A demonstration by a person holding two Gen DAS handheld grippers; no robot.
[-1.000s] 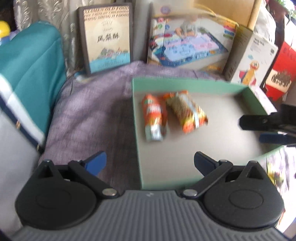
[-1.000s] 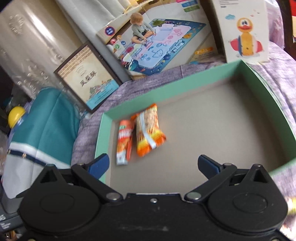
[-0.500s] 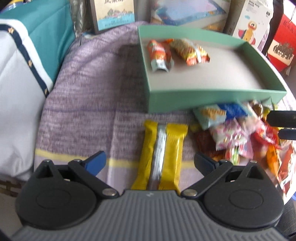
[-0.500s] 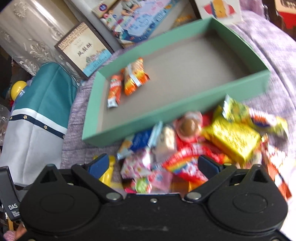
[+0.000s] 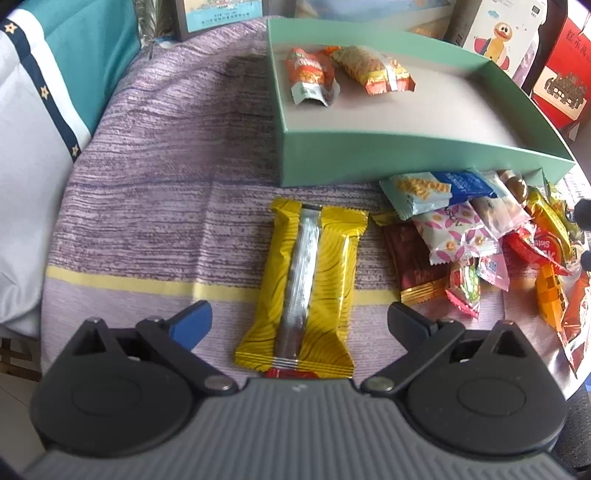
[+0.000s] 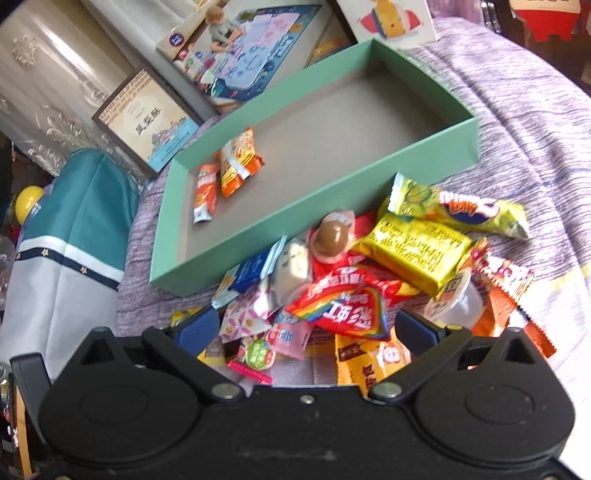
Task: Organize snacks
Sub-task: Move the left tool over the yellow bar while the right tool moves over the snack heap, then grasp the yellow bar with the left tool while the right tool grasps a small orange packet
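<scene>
A green tray (image 5: 369, 162) (image 6: 332, 192) lies on a purple cloth and holds two orange snack packs (image 5: 310, 75) (image 6: 236, 166) at its far left end. A yellow wrapped bar (image 5: 306, 291) lies in front of the tray, between the open fingers of my left gripper (image 5: 299, 321). A heap of mixed snacks (image 5: 480, 251) (image 6: 369, 280) lies to its right. My right gripper (image 6: 306, 328) is open just above that heap, over a red rainbow pack (image 6: 343, 310). Neither gripper holds anything.
Boxes and a framed picture (image 6: 147, 122) stand behind the tray. A teal and white cushion (image 5: 44, 92) lies at the left. A duck-print box (image 5: 502, 33) and a red box (image 5: 565, 70) stand at the far right.
Both grippers have pulled back from over the tray to the near side. The yellow bar and the snack heap have come into view. Both stay open.
</scene>
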